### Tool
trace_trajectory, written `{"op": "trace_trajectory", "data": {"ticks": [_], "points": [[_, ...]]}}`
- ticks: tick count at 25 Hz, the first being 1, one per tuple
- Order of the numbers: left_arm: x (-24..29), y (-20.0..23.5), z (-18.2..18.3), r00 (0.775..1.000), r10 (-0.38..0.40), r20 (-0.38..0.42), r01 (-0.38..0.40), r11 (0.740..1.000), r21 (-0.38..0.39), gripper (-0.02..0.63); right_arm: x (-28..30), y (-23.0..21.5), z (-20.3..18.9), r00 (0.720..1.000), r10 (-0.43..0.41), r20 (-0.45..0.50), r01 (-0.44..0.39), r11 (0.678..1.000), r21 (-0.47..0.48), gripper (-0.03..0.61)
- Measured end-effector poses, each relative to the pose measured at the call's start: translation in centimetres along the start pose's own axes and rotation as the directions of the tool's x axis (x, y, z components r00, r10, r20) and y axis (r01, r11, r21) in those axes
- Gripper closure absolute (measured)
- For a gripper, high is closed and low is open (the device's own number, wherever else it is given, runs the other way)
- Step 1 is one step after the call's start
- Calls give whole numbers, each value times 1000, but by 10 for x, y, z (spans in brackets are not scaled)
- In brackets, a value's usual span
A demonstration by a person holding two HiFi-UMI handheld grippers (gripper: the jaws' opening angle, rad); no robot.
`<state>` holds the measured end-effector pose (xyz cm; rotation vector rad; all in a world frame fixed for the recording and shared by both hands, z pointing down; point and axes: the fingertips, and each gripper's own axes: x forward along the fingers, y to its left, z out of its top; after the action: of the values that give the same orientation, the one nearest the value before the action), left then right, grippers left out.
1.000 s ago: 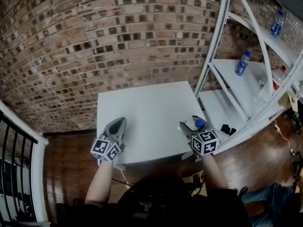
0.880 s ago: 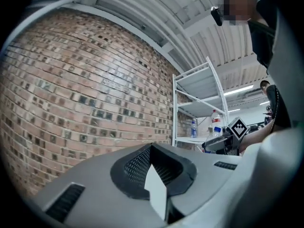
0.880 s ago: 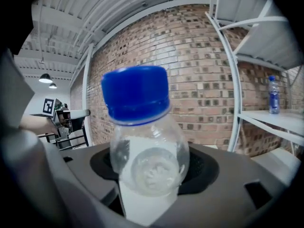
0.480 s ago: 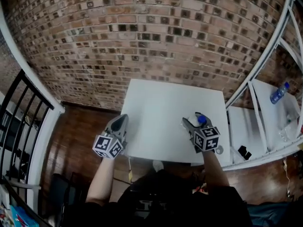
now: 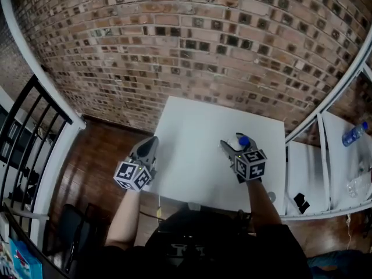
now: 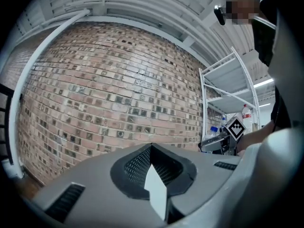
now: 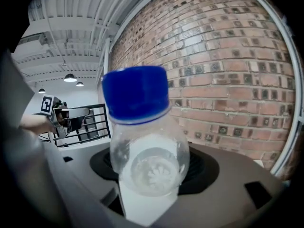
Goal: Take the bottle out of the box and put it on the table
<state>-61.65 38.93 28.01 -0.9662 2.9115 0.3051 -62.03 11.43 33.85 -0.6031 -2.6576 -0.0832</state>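
Observation:
A clear plastic bottle with a blue cap is held in my right gripper, which is shut on its body above the right part of the white table. In the right gripper view the bottle fills the space between the jaws, cap towards the brick wall. My left gripper hangs at the table's left front edge, its jaws together and nothing in them. The left gripper view shows its closed jaws and, far right, the right gripper. No box is in view.
A brick wall rises behind the table. A white shelf rack stands to the right, with another bottle on a shelf and a small black object lower down. A black railing runs at the left over wooden floor.
The head view has swung left, so the rack slid to the right. My right gripper carried the bottle from the table's front right corner further over the table. The left gripper drifted to the table's left edge.

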Motion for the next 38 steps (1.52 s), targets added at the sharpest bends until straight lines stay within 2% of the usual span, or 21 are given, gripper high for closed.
{"op": "trace_trajectory", "data": {"ticks": [13,23,30,38], "points": [[37,25,-48,994,77,-79,-81,995,-52,611,76,-36,-29,989,79,-121,-76,997,29,261],[72,47,-87,982,107,-155,-120,989,-80,611,143,-70,-23,986,95,-140,-94,995,17,259],[73,68,-100,971,155,-183,-173,981,-90,611,183,-89,-17,984,90,-152,-90,996,7,259],[62,83,-112,957,200,-213,-225,969,-103,611,213,-87,-22,980,101,-171,-101,995,4,256]]}}
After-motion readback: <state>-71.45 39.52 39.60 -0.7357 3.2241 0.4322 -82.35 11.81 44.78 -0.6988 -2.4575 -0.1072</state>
